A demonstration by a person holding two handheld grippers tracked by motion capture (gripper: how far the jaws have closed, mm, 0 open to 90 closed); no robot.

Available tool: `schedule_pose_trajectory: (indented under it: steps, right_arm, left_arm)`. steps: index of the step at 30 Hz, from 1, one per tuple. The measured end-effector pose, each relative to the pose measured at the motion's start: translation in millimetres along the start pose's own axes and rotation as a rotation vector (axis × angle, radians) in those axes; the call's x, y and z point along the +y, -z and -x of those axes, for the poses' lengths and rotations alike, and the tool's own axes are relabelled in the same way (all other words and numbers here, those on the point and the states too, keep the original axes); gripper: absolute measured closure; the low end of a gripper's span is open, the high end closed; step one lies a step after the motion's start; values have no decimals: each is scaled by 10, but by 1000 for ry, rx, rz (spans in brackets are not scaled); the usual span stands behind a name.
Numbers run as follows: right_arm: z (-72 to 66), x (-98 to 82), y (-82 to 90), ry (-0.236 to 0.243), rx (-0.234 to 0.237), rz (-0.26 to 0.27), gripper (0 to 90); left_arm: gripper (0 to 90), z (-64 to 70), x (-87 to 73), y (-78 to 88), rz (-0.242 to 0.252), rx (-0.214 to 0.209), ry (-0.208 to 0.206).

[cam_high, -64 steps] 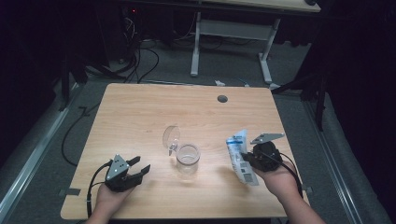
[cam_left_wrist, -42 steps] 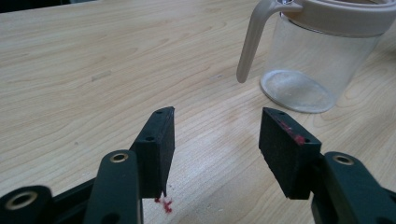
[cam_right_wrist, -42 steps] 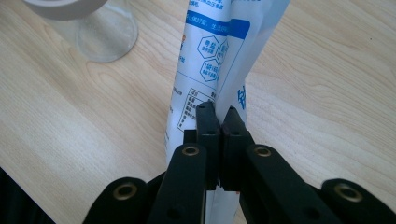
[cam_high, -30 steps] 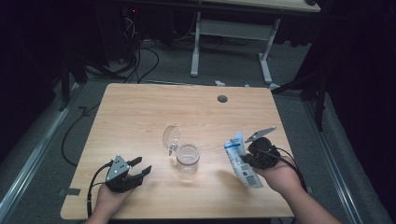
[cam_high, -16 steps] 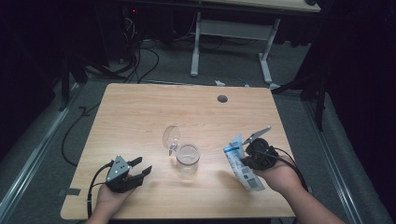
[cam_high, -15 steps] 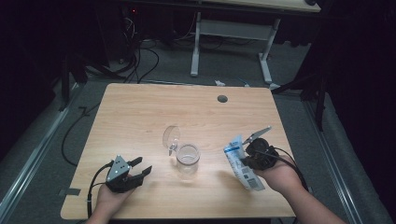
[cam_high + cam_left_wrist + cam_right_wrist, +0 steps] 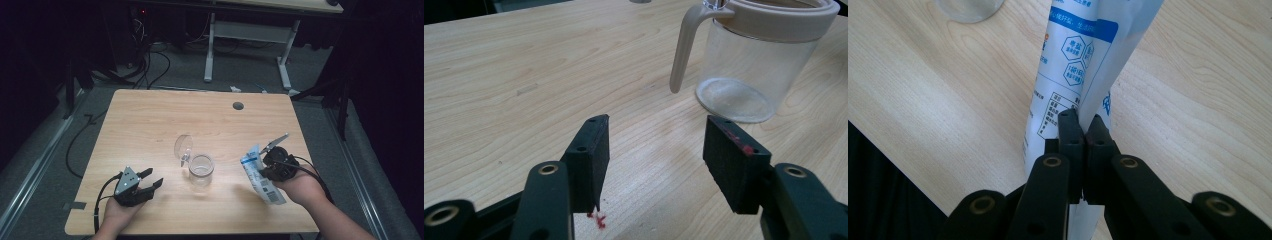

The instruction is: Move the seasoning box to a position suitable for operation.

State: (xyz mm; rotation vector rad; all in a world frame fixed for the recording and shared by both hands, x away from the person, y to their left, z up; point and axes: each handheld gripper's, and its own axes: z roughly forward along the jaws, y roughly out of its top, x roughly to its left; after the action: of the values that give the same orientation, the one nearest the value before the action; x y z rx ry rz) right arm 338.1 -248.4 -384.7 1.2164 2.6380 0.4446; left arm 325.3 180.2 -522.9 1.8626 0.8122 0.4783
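Note:
A clear jar (image 7: 201,170) with a beige rim and handle stands near the middle of the wooden table (image 7: 150,115), its round lid (image 7: 183,146) flipped up behind it. My left gripper (image 7: 151,179) rests at the front left, open and empty. In the left gripper view its jaws (image 7: 656,145) point toward the jar (image 7: 754,65), which stands a short way ahead of them. To the right of the jar, my right gripper (image 7: 264,167) is shut on a white and blue pouch (image 7: 261,179). In the right gripper view the jaws (image 7: 1083,125) pinch the pouch (image 7: 1083,55) at a fold.
A round cable hole (image 7: 238,105) sits near the table's far edge. Cables lie on the dark floor (image 7: 150,65) behind the table, beside the legs of another desk (image 7: 210,55). The table's front edge lies just under both hands.
Since the earliest frame the right gripper has tipped a little and shifted slightly left with the pouch. Over the last second nothing has visibly moved.

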Motion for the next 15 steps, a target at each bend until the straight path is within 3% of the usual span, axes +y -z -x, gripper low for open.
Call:
schedule_pose_trajectory:
  steps: [15]
  right_arm:
    - [-129,66,38,24,27,9,894]
  left_arm:
    - [376,240,57,-19,20,-54,-48]
